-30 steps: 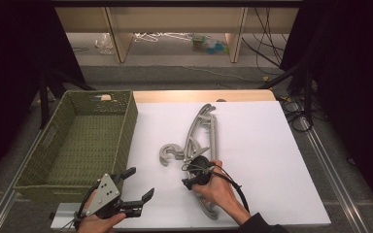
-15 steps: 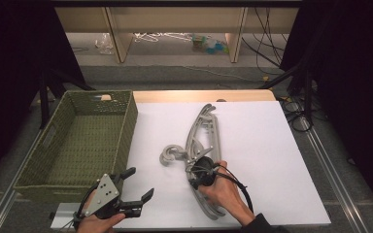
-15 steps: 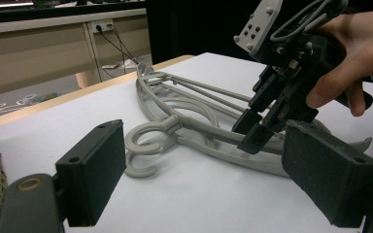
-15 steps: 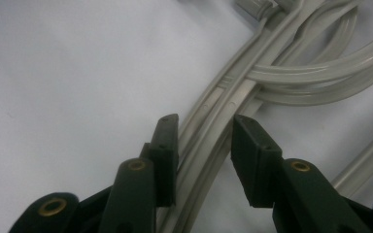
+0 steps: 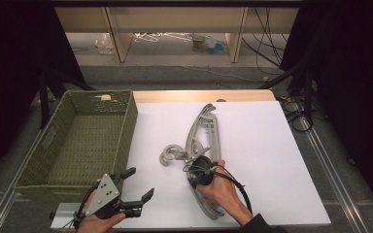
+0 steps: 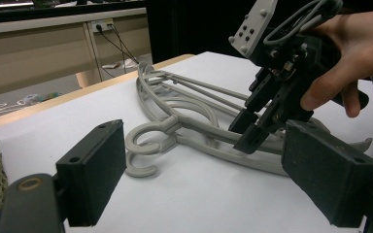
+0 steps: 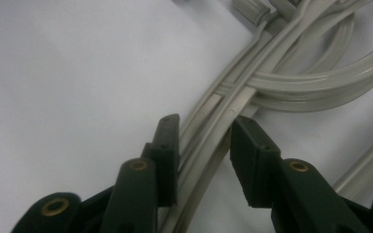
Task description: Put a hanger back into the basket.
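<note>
Grey plastic hangers [image 5: 201,145] lie stacked in a long arc on the white surface [image 5: 267,160], running from the near middle toward the far edge, hooks curling left. Since a second ago the right claw [image 5: 197,171] has been closing its jaws; they now straddle one hanger arm [image 7: 213,136] at the near part of the stack, the left pad against it, the right pad a sliver off, so not yet clenched. Both hands hold the same spots as before. The left claw [image 5: 138,187] hovers released, jaws wide, over the near left edge, just beside the green woven basket [image 5: 73,141]. Bare white room spreads right of the hangers; cables lie past the right edge.
</note>
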The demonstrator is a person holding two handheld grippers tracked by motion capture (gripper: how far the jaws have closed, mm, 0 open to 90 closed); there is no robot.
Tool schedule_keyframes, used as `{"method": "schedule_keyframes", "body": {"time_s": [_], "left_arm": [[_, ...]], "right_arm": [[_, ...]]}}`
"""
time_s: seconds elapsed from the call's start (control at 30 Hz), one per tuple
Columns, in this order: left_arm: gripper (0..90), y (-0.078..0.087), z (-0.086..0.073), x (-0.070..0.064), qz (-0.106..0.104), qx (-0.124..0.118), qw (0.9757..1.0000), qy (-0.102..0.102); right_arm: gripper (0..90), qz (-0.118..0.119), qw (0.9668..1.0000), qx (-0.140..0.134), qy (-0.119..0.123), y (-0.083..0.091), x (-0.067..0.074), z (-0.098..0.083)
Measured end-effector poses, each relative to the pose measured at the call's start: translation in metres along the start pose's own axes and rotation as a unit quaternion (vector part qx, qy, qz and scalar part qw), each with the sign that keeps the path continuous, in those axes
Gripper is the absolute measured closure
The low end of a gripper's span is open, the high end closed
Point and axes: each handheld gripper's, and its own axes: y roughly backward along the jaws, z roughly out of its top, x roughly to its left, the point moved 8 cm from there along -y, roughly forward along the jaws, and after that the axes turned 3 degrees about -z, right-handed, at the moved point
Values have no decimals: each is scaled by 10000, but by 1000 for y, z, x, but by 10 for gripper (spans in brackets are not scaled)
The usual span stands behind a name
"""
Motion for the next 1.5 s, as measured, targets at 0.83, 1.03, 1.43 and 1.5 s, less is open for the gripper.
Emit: {"method": "schedule_keyframes", "body": {"time_s": [0.83,1.03,1.43,1.5], "left_arm": [[162,2,1,1,-1,-27,10000,-18],[162,4,2,3,32,-60,10000,-4],[247,-12,13,6,27,674,9971,-356],[254,-21,11,3,-53,980,9937,-542]], "right_arm": [[819,617,9964,243,536,36,19,-12],[824,475,9918,510,1076,41,17,-17],[825,1024,9821,343,1543,67,-10,-40],[825,1082,9816,323,1540,71,-14,-45]]}}
